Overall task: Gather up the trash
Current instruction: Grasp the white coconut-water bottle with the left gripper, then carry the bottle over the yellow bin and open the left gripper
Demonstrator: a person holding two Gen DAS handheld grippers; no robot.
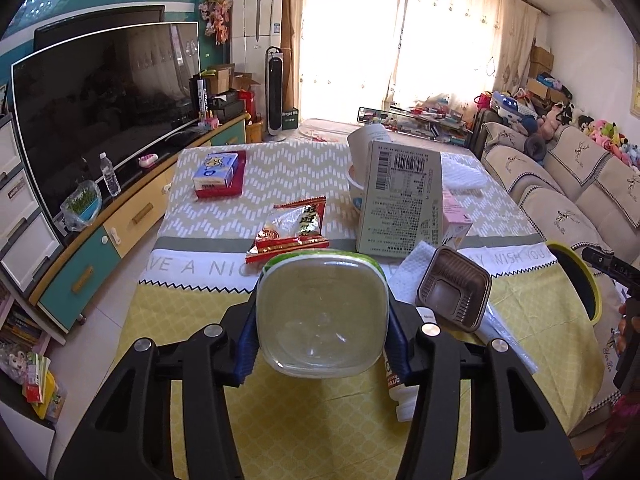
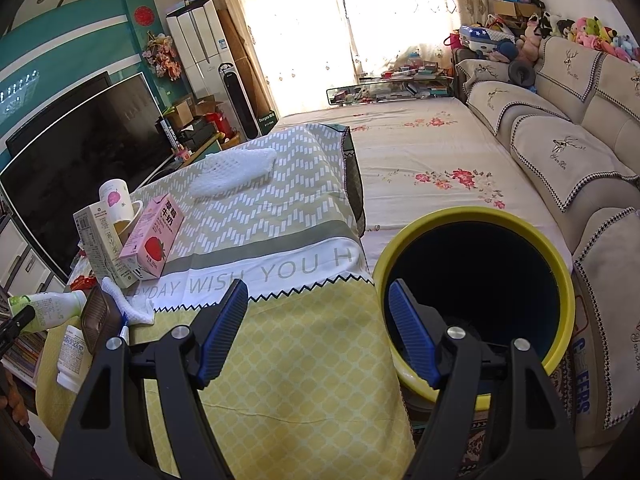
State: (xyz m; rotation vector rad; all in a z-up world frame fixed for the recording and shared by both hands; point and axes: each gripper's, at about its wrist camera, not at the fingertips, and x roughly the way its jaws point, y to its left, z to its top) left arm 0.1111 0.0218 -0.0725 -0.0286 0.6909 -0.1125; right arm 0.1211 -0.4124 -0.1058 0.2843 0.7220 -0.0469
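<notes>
The tablecloth (image 2: 280, 216) has yellow lattice, a white band with grey letters, and beige zigzag of white dashes. The bin (image 2: 472, 216) has a yellow rim and dark inside. The milk carton (image 2: 154, 236) is pink with a red strawberry. The tray (image 1: 454, 286) is brown.

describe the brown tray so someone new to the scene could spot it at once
Start at the table with the yellow-and-grey cloth. On its near half, just right of the left tool and its clear bottle, a small square brown plastic tray rests on a white paper towel. It is the only dark brown, ribbed, empty container there.
</notes>
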